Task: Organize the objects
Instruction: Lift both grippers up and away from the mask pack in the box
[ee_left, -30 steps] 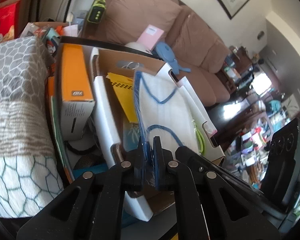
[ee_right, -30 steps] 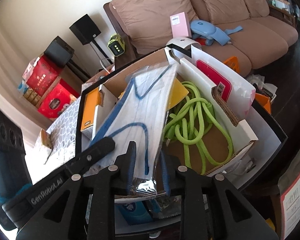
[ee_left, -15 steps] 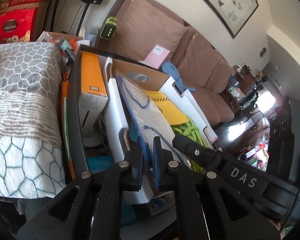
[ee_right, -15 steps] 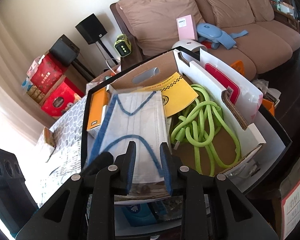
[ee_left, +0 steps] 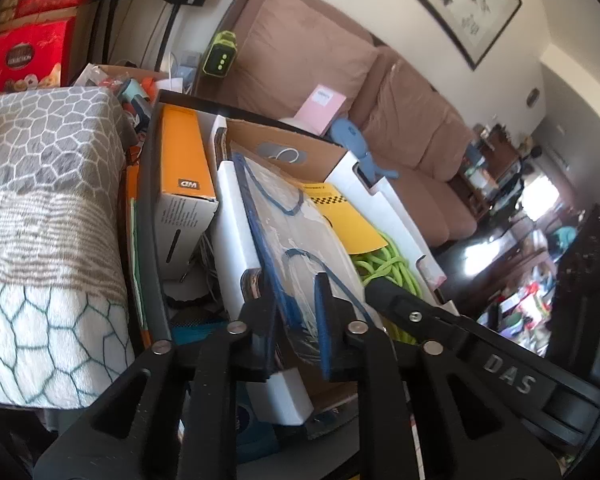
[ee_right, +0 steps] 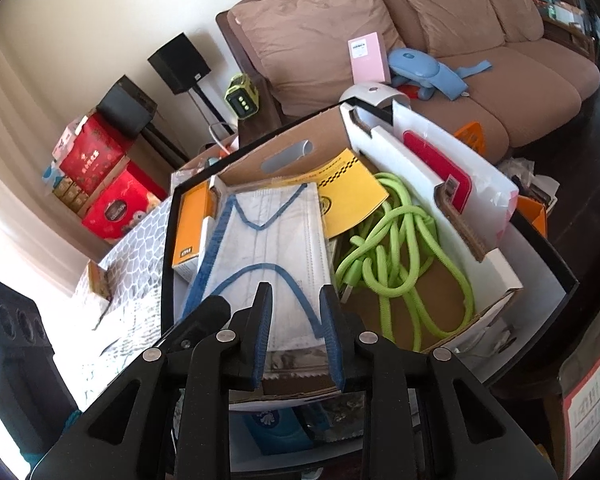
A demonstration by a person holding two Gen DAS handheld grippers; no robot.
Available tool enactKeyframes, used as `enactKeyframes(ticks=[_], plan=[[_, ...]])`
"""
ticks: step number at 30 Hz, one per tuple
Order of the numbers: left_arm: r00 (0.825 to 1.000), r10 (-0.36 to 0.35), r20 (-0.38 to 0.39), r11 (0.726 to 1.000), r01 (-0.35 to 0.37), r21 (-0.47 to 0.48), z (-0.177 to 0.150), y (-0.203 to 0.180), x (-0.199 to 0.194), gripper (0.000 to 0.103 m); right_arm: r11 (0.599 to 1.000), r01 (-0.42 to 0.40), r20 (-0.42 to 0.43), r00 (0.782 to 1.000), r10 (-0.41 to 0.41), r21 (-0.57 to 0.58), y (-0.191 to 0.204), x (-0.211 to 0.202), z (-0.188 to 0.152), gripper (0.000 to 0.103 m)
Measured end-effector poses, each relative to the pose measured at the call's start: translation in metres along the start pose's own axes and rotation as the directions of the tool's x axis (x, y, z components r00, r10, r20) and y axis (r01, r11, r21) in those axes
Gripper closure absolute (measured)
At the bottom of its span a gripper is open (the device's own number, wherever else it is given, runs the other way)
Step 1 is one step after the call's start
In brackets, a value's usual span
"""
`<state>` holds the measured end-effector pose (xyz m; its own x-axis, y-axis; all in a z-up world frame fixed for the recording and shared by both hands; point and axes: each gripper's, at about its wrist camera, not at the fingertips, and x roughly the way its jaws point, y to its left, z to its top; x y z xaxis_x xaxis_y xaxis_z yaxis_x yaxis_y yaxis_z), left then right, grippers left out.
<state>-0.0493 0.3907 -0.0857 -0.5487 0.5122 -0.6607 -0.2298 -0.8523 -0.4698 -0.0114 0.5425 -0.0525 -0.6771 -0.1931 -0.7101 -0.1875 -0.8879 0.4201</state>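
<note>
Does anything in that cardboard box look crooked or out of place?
Yes: the mask packet lies tilted across the cardboard box's left wall, propped up instead of flat inside beside the green rope.

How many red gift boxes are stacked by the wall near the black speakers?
3: a large red gift box at the stack's bottom, another red gift box above it, and a smaller pale-and-red box behind. More may be hidden behind them.
</note>
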Motion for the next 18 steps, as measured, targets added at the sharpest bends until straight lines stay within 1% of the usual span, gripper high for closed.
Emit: enactKeyframes(ticks=[3, 5, 7, 9, 10, 11, 12, 15, 18], plan=[[0.999, 0.021, -0.041, 0.998, -0.018, 0.062, 0.004, -0.009, 0.009, 0.084, 1.0, 0.012, 0.006, 1.0, -0.012, 0.015, -0.004, -0.002, 0.0, 0.079], [0.998, 0.033, -0.049, 0.996, -0.029, 0.084, 0.003, -0.012, 0.01, 0.081, 1.0, 0.015, 0.002, 1.0, -0.015, 0.025, -0.008, -0.002, 0.001, 0.079], [0.998, 0.049, -0.025, 0.994, -0.047, 0.099, 0.002, -0.013, 0.005, 0.074, 0.999, 0.008, 0.003, 1.0, -0.008, 0.035, -0.009, -0.003, 0.001, 0.079], [1.0, 0.025, -0.01, 0.994, -0.024, 0.109, 0.001, -0.012, -0.002, 0.064, 0.999, 0.017, 0.011, 1.0, -0.017, 0.036, -0.01, -0.005, 0.002, 0.079], [1.0, 0.029, 0.003, 0.994, -0.029, 0.109, 0.002, -0.011, -0.006, 0.061, 0.999, 0.015, 0.012, 1.0, -0.016, 0.035, -0.01, -0.005, 0.002, 0.079], [0.999, 0.039, 0.022, 0.993, -0.042, 0.107, 0.003, -0.01, -0.01, 0.053, 0.999, 0.011, 0.011, 1.0, -0.011, 0.036, -0.01, -0.005, 0.002, 0.079], [0.998, 0.038, 0.057, 0.994, -0.043, 0.1, 0.004, -0.009, -0.018, 0.047, 0.999, 0.009, 0.009, 1.0, -0.01, 0.035, -0.009, -0.005, 0.002, 0.079], [0.991, 0.01, 0.131, 0.996, -0.021, 0.083, 0.008, -0.004, -0.036, 0.043, 1.0, 0.007, 0.006, 1.0, -0.008, 0.028, -0.006, -0.005, 0.002, 0.079], [0.99, 0.007, 0.144, 0.995, -0.021, 0.093, 0.014, -0.003, -0.043, 0.043, 1.0, 0.007, 0.006, 1.0, -0.007, 0.022, -0.005, -0.004, 0.001, 0.078]])
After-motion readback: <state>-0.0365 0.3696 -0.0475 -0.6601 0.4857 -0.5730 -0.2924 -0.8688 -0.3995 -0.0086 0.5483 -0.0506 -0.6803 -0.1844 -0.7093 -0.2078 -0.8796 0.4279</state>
